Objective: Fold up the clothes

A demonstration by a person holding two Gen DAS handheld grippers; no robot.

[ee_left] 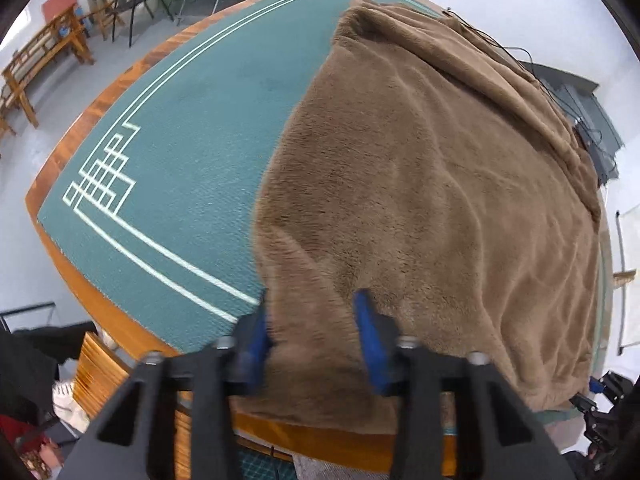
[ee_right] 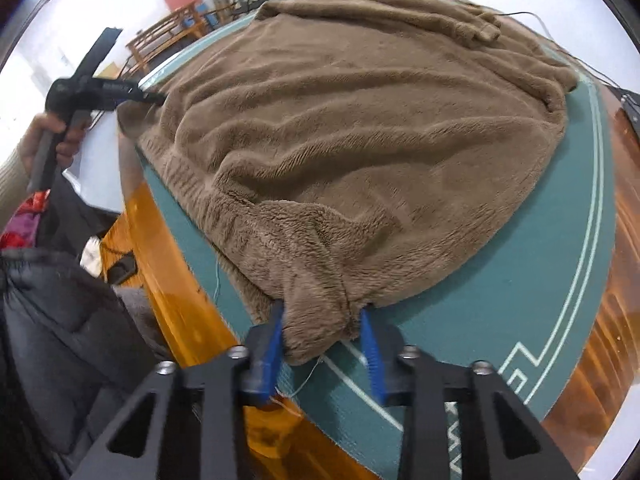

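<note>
A brown fleece garment [ee_left: 432,184] lies spread over the green table mat [ee_left: 172,152]. My left gripper [ee_left: 314,300] is open at the garment's near edge. Its blue fingers [ee_left: 370,336] stand wide apart with flat fabric between them, and the fabric hangs over the table edge. In the right wrist view the same garment [ee_right: 360,120] fills the mat [ee_right: 500,300]. My right gripper [ee_right: 322,312] is open around the bunched near corner, with fleece between its blue fingers [ee_right: 370,344]. The left gripper [ee_right: 156,98], held by a hand, touches the far left corner.
The mat lies on an orange wooden table [ee_right: 168,300] whose rim runs close below both grippers. Wooden benches [ee_left: 44,64] and chairs stand on the floor beyond. Black cables [ee_left: 516,52] trail off the far side. A person's dark padded jacket [ee_right: 52,340] is at the left.
</note>
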